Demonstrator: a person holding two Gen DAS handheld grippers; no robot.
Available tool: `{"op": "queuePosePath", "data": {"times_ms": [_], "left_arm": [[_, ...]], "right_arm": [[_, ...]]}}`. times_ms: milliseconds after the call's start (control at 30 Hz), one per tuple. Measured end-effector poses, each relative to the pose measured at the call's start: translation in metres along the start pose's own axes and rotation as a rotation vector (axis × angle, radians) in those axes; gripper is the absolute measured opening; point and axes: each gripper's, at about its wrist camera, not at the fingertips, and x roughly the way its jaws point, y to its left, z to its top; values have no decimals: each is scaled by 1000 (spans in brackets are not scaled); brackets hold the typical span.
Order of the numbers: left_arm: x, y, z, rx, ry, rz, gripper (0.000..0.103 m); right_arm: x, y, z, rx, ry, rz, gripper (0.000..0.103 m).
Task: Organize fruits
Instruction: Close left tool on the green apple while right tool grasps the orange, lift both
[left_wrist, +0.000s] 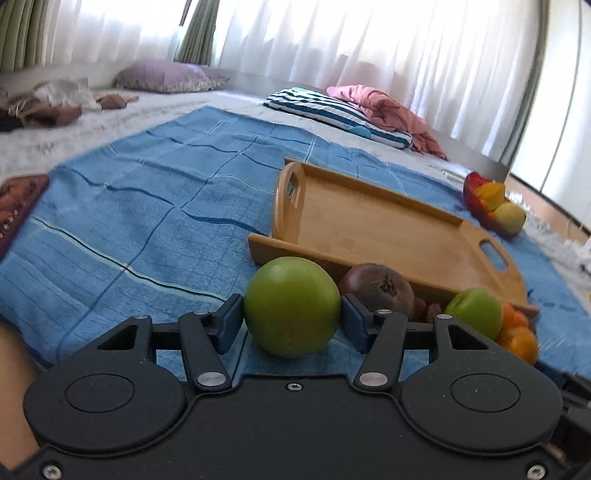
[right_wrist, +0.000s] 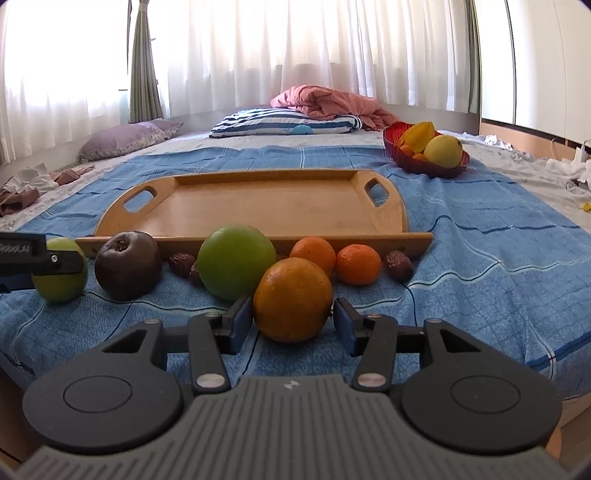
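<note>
**Two tools at round fruit on the bed**

Left wrist view: the left tool (left_wrist: 291, 319) was clamped on a green apple (left_wrist: 291, 306), both pads touching its widest part; the apple rested on the blue blanket (left_wrist: 147, 221), just before the empty wooden tray (left_wrist: 369, 225). Firm, smooth and round, it probably needed this mid-height hold to avoid rolling out.

Right wrist view: the right tool (right_wrist: 293, 319) stood apart around an orange (right_wrist: 292, 299), the right pad clear of the peel. Its dimpled skin likely gripped well but bruised under hard squeezing.
</note>
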Motion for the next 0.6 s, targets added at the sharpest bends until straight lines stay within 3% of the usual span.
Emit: {"op": "queuePosePath", "data": {"times_ms": [267,433,600], "left_arm": [[5,-19,-12,141,-47,61,59],[20,-18,-19,132,-7,65,57],[18,-22,-17,152,-11,76,56]], "right_arm": [[8,2,-1,-15,9,-6,61],[14,2,-3,-11,15,-2,61],[13,4,-3,-31,4,-11,51]]}}
